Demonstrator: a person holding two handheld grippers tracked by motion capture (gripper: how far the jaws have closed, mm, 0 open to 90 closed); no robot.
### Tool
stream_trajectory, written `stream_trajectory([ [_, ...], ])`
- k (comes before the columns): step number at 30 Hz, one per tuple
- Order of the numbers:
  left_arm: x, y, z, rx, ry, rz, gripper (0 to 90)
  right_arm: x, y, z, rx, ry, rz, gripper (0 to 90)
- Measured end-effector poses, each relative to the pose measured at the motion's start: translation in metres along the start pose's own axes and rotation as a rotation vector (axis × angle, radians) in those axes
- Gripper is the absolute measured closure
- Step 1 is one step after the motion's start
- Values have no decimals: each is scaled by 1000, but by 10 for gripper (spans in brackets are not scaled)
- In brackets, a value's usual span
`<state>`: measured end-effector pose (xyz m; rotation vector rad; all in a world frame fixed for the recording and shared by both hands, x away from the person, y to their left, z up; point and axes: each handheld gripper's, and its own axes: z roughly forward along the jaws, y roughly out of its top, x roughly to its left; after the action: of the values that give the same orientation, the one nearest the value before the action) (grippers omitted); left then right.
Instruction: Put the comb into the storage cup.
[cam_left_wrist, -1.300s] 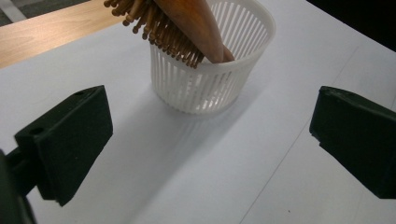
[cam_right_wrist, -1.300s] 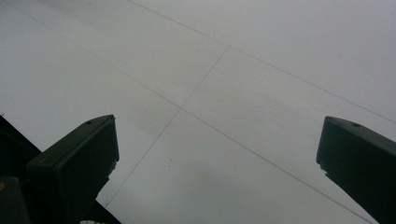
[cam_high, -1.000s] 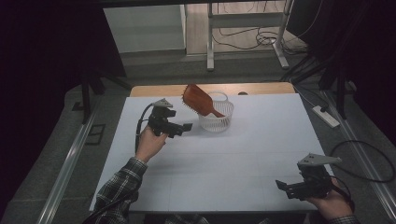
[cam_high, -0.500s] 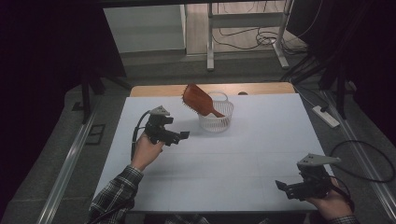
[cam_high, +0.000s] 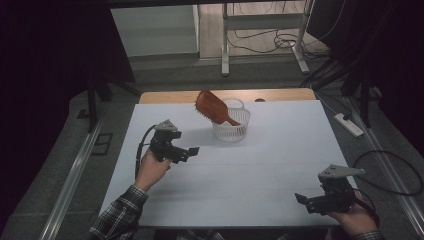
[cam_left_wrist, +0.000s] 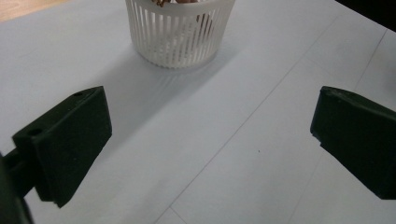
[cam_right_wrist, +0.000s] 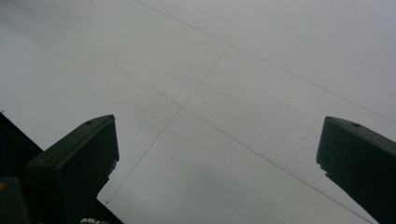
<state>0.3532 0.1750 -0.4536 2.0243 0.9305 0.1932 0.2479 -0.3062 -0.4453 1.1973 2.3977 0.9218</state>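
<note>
One brown hairbrush sits handle-down in one white basket, head tilting up-left. Left gripper and right gripper both gape wide, empty.

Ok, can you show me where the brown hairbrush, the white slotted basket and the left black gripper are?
brown paddle hairbrush (cam_high: 208, 105), high view, on its wide head.
white slotted plastic basket (cam_left_wrist: 177, 32), left gripper view, on its ribbed wall.
left black gripper (cam_high: 192, 150), high view, between its fingertips.

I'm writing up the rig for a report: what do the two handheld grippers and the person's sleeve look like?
Both the left gripper and the right gripper are black, each with two flat, blocky jaws and a grey three-cornered plate on top. A black cable loops from the left one. The left forearm wears a plaid sleeve.
</note>
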Motion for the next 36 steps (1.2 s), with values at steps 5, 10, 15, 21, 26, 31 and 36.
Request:
stream_trajectory([
  [5,-4,-5,-6,2,0,-1,0,0,0,0,0,-1,-1,0],
  [10,-7,-10,-12,2,1,-1,0,0,0,0,-1,-2,-1,0],
  [15,-9,-15,-18,-4,9,-9,0,0,0,0,-1,-3,-1,0],
  [21,-12,-21,-25,-9,22,-10,0,0,0,0,-1,-8,2,0],
  [26,-15,-26,-30,-8,35,-5,0,0,0,-1,-4,-7,3,0],
  [31,-18,-31,-34,-2,49,3,0,0,0,0,-2,-7,4,0],
  [36,-20,-36,-38,-4,60,0,0,0,0,0,-1,-7,3,0],
])
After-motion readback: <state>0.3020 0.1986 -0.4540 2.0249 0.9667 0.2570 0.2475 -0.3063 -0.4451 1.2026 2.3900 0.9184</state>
